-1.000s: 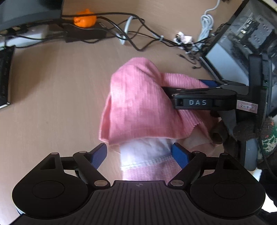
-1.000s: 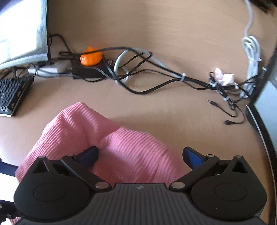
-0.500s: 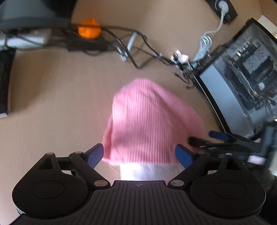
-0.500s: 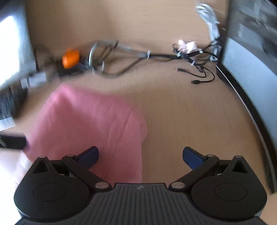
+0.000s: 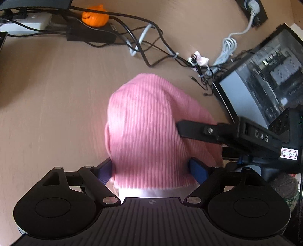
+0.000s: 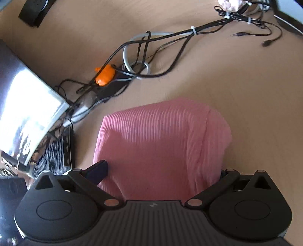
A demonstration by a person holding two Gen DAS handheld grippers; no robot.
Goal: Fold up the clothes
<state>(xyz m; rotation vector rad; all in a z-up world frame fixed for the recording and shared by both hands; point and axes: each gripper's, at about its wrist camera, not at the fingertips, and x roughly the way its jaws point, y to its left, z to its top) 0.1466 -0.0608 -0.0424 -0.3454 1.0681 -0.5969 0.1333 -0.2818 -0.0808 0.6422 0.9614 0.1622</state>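
A pink ribbed garment [image 5: 151,132] lies folded in a mound on the wooden desk [image 5: 47,94], with a white inner layer showing at its near edge. My left gripper [image 5: 151,168] is open, its blue fingers on either side of the garment's near end. My right gripper comes in from the right in the left wrist view, one black finger [image 5: 197,129] resting on the garment's right side. In the right wrist view the garment [image 6: 161,143] fills the space between the right gripper's [image 6: 162,170] open fingers; the right fingertip is hidden by cloth.
A tangle of black and grey cables [image 5: 144,47] and an orange object [image 5: 94,18] lie at the back. A computer case [image 5: 265,81] stands at the right. A monitor [image 6: 24,113] and keyboard [image 6: 56,151] are at the left in the right wrist view.
The pink garment has been folded over into a smoother mound. My right gripper swung away and came back onto the garment's right side. My left gripper stayed at the near end.
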